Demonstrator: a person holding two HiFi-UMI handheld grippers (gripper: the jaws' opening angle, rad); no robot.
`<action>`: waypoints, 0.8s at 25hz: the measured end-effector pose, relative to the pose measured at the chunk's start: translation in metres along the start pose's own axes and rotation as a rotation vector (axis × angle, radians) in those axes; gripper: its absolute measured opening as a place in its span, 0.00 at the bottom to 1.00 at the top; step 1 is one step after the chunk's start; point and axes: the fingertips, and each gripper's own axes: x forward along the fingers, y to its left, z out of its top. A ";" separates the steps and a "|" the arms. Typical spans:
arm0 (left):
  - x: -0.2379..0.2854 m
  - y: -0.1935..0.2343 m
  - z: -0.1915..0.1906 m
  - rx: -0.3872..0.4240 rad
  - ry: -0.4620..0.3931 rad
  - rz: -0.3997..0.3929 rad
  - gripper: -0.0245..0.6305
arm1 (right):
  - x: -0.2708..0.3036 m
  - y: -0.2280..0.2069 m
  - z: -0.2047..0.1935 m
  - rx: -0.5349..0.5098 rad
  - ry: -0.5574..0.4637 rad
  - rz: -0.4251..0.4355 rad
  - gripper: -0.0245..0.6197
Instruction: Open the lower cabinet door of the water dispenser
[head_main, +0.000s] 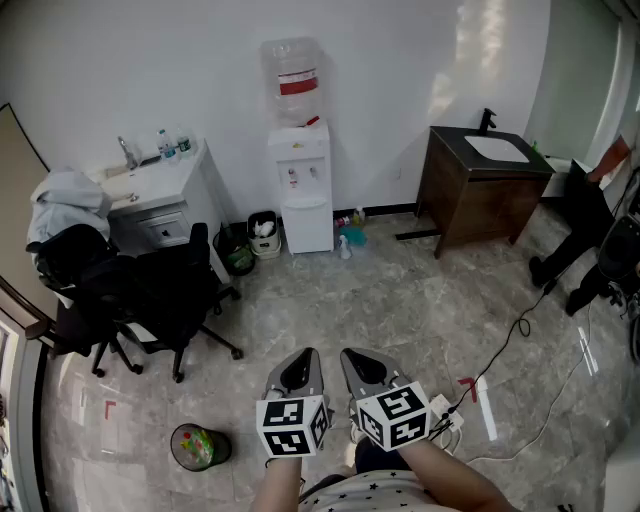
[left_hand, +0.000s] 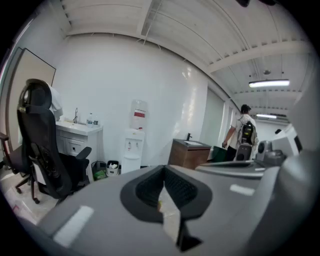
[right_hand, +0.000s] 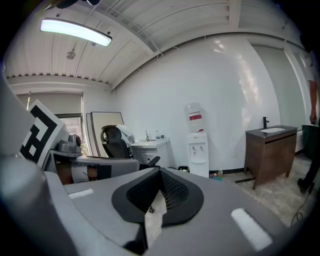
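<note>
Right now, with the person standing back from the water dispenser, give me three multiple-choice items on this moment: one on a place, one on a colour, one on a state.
1. Where does the water dispenser stand?
A. Against the far wall, between the white sink cabinet and the brown vanity
B. In the middle of the floor
C. Behind the office chair

2. What colour is the label on the water bottle on top of it?
A. Blue
B. Red
C. Green

3. How are the left gripper and the right gripper?
A. Both open
B. One shut on the bottle
C. Both shut, holding nothing

Answers:
1 A: the head view shows it at the wall between those two units.
2 B: a red band wraps the bottle.
3 C: each gripper view shows its pads together with nothing between them.
</note>
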 end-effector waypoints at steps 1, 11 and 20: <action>0.018 0.003 0.007 0.006 0.004 0.004 0.05 | 0.014 -0.012 0.008 -0.001 0.002 0.004 0.03; 0.192 0.032 0.078 0.007 0.009 0.056 0.05 | 0.147 -0.132 0.080 -0.025 0.014 0.046 0.03; 0.300 0.082 0.099 -0.058 0.053 0.085 0.05 | 0.246 -0.197 0.095 -0.009 0.074 0.057 0.03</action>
